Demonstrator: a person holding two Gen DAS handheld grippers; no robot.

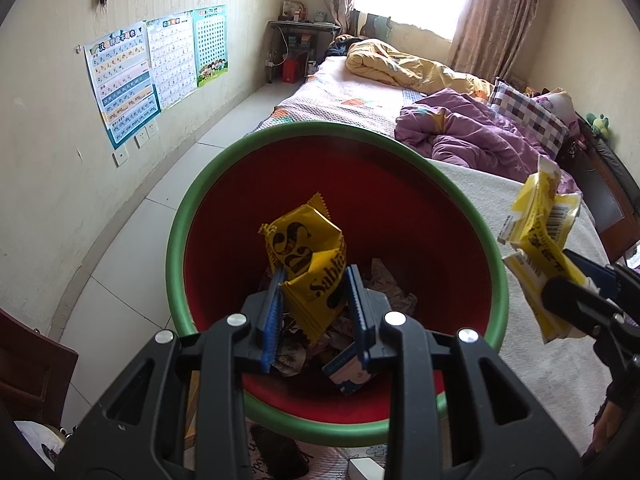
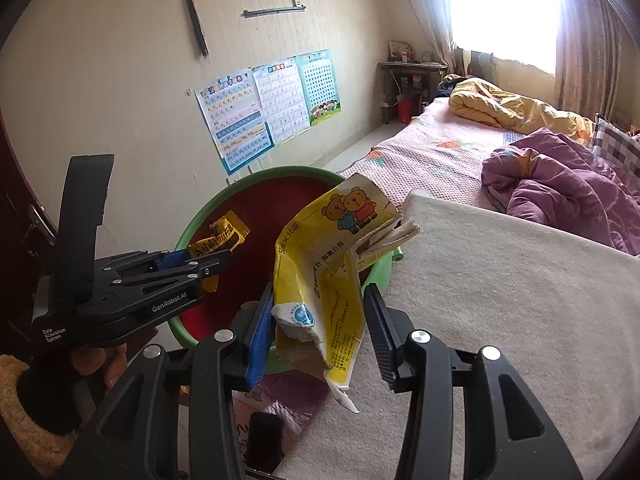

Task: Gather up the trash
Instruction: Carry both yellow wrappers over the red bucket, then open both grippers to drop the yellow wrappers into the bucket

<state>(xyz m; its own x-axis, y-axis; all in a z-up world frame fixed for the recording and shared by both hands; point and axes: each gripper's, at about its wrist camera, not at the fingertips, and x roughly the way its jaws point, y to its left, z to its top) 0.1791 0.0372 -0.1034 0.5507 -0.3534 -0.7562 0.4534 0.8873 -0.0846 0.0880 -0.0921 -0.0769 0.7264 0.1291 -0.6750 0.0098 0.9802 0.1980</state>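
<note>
Over the bin beside the bed, I am holding my left gripper, its jaws pinching a crumpled yellow wrapper above the scraps already lying at the bottom. To the right, my right gripper is gripping a torn yellow box with cartoon bears, hanging just beside the bin's green rim, over the white blanket.

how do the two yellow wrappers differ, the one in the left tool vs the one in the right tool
The small yellow foil snack wrapper in the left tool has black lettering; the larger yellow and white paper bag in the right tool shows cartoon bears. The snack wrapper hangs over the red bin with the green rim; the torn paper bag is beside the rim. Both are crumpled and gripped.
</note>
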